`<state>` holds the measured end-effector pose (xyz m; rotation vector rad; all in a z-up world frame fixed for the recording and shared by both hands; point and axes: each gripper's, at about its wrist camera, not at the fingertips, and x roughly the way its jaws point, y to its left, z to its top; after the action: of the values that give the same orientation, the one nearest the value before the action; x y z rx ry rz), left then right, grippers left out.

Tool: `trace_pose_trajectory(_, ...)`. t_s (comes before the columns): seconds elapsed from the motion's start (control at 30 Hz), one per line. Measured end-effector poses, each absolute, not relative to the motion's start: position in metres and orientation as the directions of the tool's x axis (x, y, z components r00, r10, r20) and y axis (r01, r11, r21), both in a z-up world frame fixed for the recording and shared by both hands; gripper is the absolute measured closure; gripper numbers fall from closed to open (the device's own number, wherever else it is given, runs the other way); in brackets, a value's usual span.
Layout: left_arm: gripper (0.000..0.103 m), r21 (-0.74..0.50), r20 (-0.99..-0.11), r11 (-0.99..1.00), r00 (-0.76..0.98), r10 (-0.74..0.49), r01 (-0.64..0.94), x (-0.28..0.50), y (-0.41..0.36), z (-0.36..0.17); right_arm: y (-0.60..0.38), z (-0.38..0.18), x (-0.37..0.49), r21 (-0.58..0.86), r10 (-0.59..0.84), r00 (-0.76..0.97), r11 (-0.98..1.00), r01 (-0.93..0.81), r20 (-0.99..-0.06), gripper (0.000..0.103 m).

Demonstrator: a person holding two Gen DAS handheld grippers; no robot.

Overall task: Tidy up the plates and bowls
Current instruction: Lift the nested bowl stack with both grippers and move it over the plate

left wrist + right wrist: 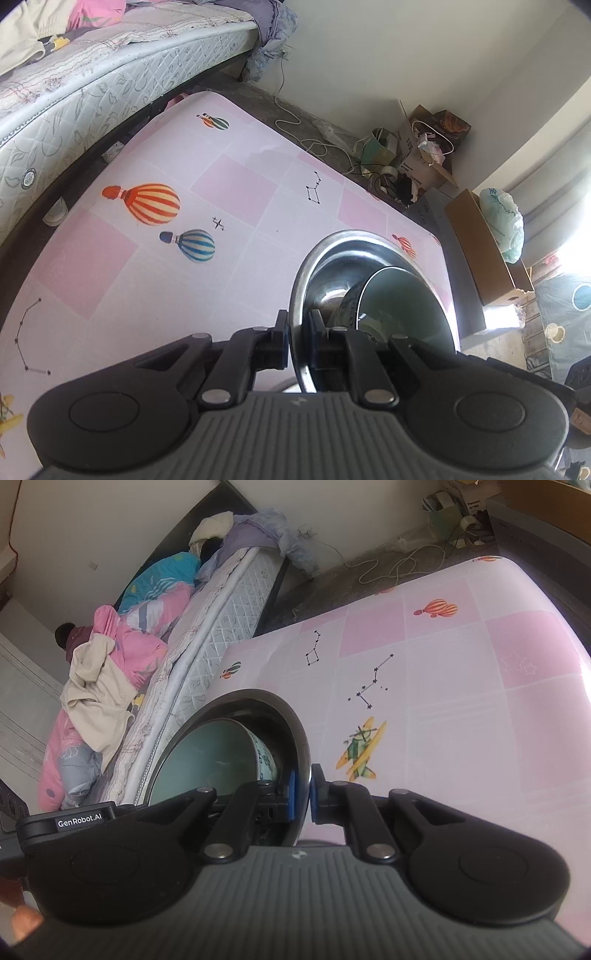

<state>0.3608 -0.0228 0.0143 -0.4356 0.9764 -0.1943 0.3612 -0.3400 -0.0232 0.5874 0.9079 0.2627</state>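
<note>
Steel basin [332,258], one patterned bowl [399,306] inside, rim pinched by left gripper [298,341] and right gripper [301,794].

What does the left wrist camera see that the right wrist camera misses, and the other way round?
Only the left wrist view shows the cardboard box with a plastic bag on it, beside the table.

Only the right wrist view shows the heap of pink bedding on the bed and the yellow aeroplane print.

Both show the pink tablecloth, the steel basin with a ceramic bowl inside, and a gripper, left and right, shut on the basin's rim.
</note>
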Motion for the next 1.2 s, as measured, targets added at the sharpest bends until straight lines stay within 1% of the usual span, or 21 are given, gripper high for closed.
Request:
trace_pose_trajectory(0.13,0.092,-0.446,-0.764,0.894,0.533,-0.362,-0.032,0.327,-0.028,0.008,-0.345,-0.027,0.315,0.578,0.456,0.570,0.815,0.041,-0.684,0.095)
trace_pose_trajectory(0.27,0.092,-0.425,-0.788,0.905,0.503,-0.354,-0.029,0.298,-0.036,-0.005,-0.348,-0.036,0.276,0.563,0.444,0.549,0.824,0.059,-0.708,0.095)
trace_pose_trajectory(0.5,0.092,-0.422,-0.813,0.906,0.454,-0.365,-0.027,0.276,-0.039,-0.028,-0.350,-0.044,0.237,0.520,0.414,0.539,0.853,0.052,-0.733,0.095)
trace_pose_trajectory(0.73,0.092,-0.398,-0.824,0.917,0.452,-0.342,-0.033,0.269,-0.040,-0.039,-0.346,-0.052,0.228,0.467,0.383,0.536,0.884,0.025,-0.753,0.095)
trace_pose_trajectory(0.9,0.092,-0.378,-0.833,0.925,0.453,-0.319,-0.045,0.272,-0.038,-0.043,-0.344,-0.061,0.231,0.463,0.377,0.536,0.886,0.030,-0.756,0.095)
trace_pose_trajectory(1.2,0.092,-0.377,-0.820,0.925,0.479,-0.312,-0.043,0.276,-0.031,-0.043,-0.337,-0.069,0.242,0.458,0.367,0.548,0.888,0.033,-0.752,0.094)
